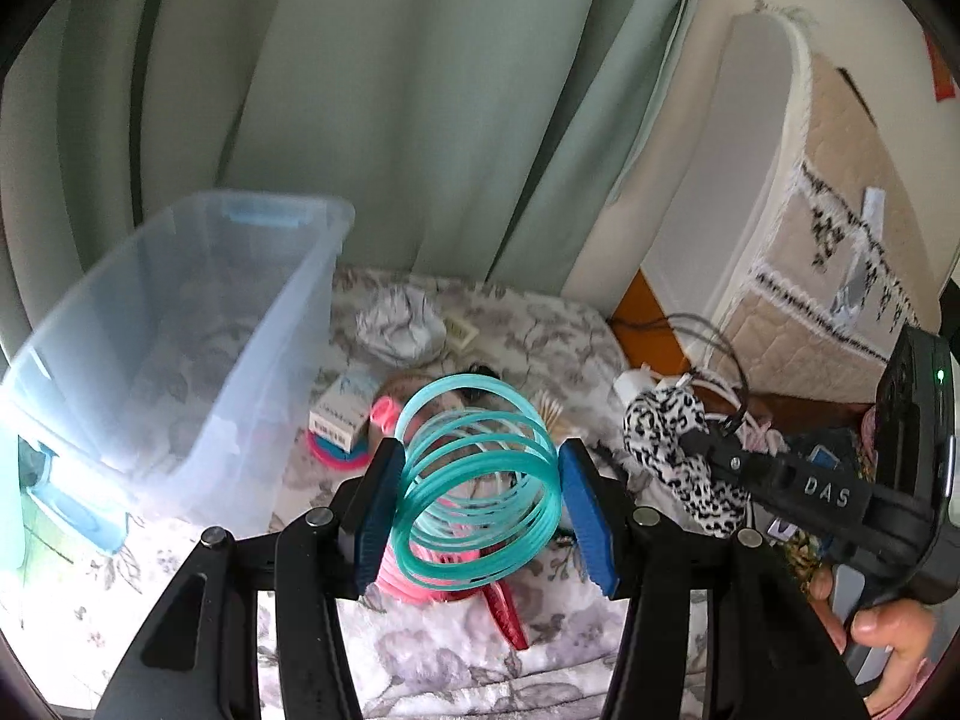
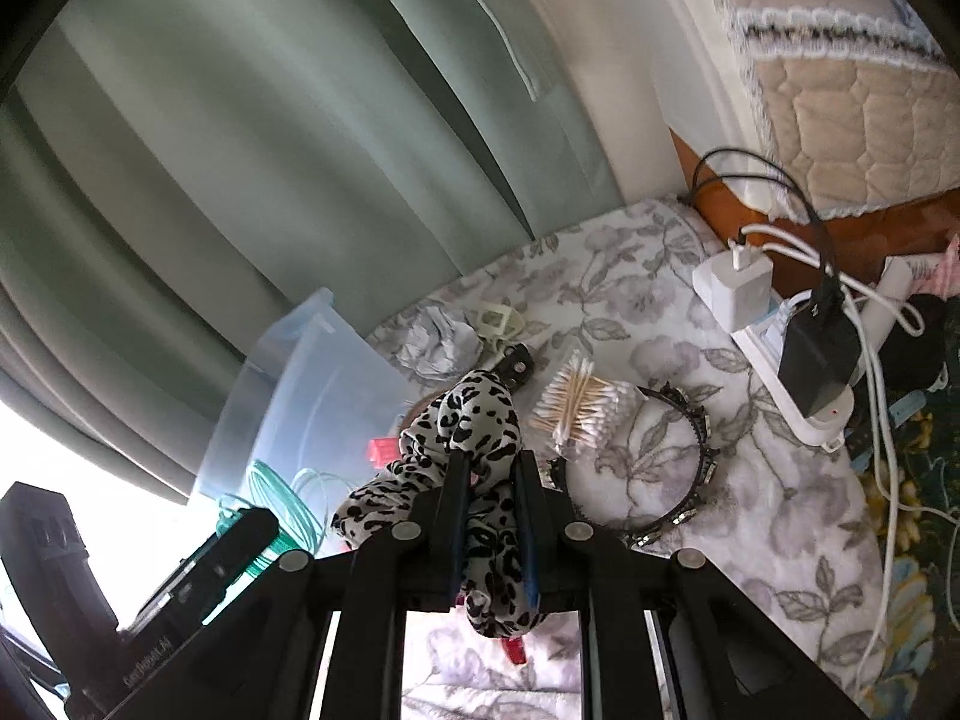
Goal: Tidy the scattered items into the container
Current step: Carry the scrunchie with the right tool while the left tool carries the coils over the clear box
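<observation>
With the left gripper (image 1: 480,480) clamping the teal plastic spring coil (image 1: 480,474) and the right gripper (image 2: 489,516) pinching the leopard-print fabric scrunchie (image 2: 462,438), both above the bedding, carry each over the clear plastic bin (image 1: 282,312) rim before opening.

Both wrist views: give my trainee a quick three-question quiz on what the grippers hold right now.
1. True or false: the left gripper holds a teal spiral spring.
2. What does the right gripper clamp? A) cotton swabs B) leopard-print cloth C) headband
3. Fill in: the clear plastic bin lies to the ___ of the spring in the left wrist view.

Key: 1 true; 2 B, the leopard-print cloth; 3 left.
</observation>
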Motion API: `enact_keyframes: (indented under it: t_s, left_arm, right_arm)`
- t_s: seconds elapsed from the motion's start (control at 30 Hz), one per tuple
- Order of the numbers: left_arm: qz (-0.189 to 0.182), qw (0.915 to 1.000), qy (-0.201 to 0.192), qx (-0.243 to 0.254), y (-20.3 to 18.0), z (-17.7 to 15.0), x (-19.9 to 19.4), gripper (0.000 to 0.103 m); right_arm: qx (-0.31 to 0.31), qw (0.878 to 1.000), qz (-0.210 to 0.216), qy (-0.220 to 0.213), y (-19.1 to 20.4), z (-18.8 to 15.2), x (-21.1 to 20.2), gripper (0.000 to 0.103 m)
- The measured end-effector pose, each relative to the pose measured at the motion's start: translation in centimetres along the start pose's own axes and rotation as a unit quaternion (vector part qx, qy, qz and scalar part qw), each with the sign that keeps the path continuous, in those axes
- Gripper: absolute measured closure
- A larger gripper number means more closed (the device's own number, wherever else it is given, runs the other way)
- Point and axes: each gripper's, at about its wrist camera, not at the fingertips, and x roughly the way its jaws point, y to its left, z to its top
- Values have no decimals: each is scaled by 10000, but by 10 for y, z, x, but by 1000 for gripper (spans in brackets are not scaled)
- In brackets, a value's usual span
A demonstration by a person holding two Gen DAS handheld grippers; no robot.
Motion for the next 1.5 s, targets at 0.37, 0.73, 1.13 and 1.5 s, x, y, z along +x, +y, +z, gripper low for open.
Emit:
enact_keyframes:
  t_s: [0.37,0.73,1.13,1.5]
  left_arm:
    - [-29,9988,-457,160,-8,16,-41,48]
    - [-58,9972,-714,189,-6,27,-67,48]
    - [42,9937,-1118,-13,28,48,-96,48]
    - [226,9879,-1513,-255,75,77,-114,50]
  right_arm:
    - [-155,9993,167,-299,22,-5,-34,87]
    - [-340,9982,244,-433,41,-5,-50,87]
    - [-748,9955,344,-473,84,6,-51,87]
    - [-1210,9908,535,-287,145,12,-23,87]
